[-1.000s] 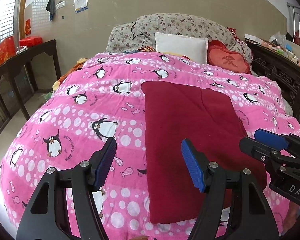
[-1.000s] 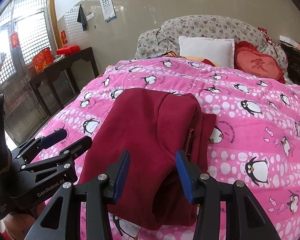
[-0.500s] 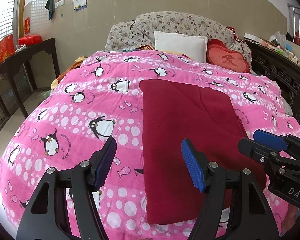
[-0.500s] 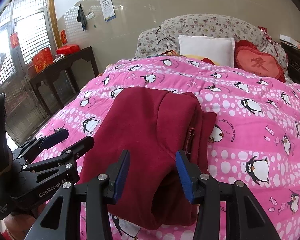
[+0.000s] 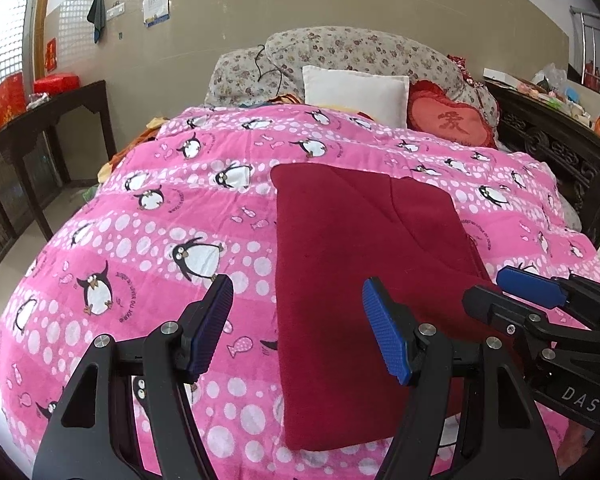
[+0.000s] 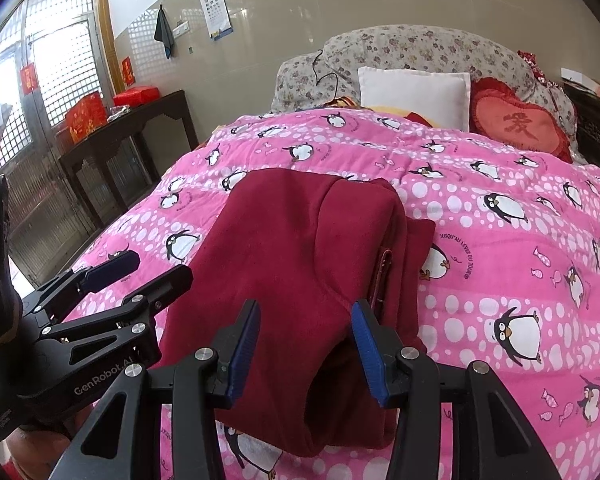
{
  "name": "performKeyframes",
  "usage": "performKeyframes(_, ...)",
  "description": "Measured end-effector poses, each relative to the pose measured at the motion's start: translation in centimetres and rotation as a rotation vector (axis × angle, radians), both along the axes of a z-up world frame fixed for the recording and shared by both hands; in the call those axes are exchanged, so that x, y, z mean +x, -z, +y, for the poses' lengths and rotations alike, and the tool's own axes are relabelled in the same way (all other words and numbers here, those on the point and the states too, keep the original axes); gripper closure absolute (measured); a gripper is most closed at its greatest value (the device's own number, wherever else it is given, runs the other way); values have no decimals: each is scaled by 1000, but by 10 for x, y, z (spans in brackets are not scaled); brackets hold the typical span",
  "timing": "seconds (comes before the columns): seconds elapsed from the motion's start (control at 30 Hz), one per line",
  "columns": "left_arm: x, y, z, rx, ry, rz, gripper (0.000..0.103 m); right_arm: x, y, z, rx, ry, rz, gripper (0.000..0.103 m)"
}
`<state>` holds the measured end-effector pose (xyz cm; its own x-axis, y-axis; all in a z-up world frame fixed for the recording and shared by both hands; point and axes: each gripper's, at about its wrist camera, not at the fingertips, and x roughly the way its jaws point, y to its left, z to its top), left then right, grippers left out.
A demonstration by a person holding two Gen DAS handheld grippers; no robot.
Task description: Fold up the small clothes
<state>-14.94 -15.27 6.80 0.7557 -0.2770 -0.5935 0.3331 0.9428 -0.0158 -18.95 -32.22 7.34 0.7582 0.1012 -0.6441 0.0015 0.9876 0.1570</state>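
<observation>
A dark red garment (image 5: 364, 264) lies folded into a long rectangle on the pink penguin quilt (image 5: 160, 232) that covers the bed, its near end close to the foot of the bed.

From the left wrist view the cloth looks flat and tidy, with a diagonal fold line across its top. The left claw (image 5: 296, 328) hangs above the garment's left edge, jaws spread wide, nothing between them; one blue pad is over the quilt, the other over the red cloth. The right claw (image 5: 496, 292) shows at the right edge of this view.

The right wrist view tells more about the garment's right side: the layers are stacked and bulge there, and a zipper strip (image 6: 382, 276) runs along the edge. The right claw (image 6: 304, 340) is released too, its pads standing to either side of a raised hump of cloth without pressing it. The left claw (image 6: 140, 268) appears at the left here, beside a dark wooden bench (image 6: 112, 140) with red boxes (image 6: 86, 114).
</observation>
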Motion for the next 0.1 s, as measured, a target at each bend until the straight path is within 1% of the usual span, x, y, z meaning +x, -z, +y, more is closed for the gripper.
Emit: performKeyframes(0.1,0,-1,0,-1,0,3,35,-1,0,-1,3,-2,-2,57)
